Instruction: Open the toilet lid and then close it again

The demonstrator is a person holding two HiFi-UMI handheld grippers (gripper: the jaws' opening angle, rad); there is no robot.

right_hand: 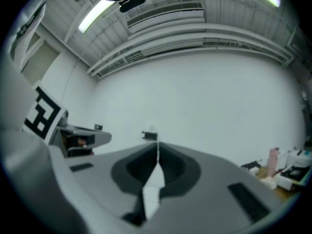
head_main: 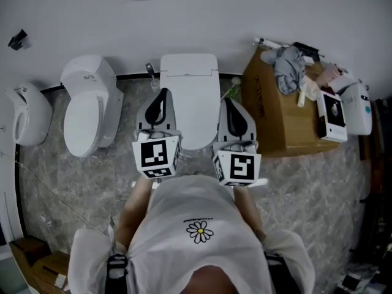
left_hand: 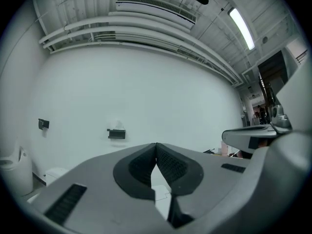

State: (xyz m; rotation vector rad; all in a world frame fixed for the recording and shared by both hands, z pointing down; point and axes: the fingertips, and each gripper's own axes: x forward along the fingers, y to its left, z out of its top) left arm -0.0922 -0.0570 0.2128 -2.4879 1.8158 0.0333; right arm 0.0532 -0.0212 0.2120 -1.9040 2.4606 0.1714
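The white toilet stands against the back wall in the head view, its lid down flat over the bowl. My left gripper is held level beside the toilet's left edge, and my right gripper beside its right edge. Neither touches the lid. In the left gripper view the left gripper has its dark pads meeting at the tips with nothing between them. The right gripper in its own view is shut the same way and empty. Both point at the bare white wall.
A second white toilet stands left of the first, with a white urinal-like fixture at the far left. Right of the toilet is a wooden cabinet bearing a grey cloth and other clutter. A small black bracket hangs on the wall.
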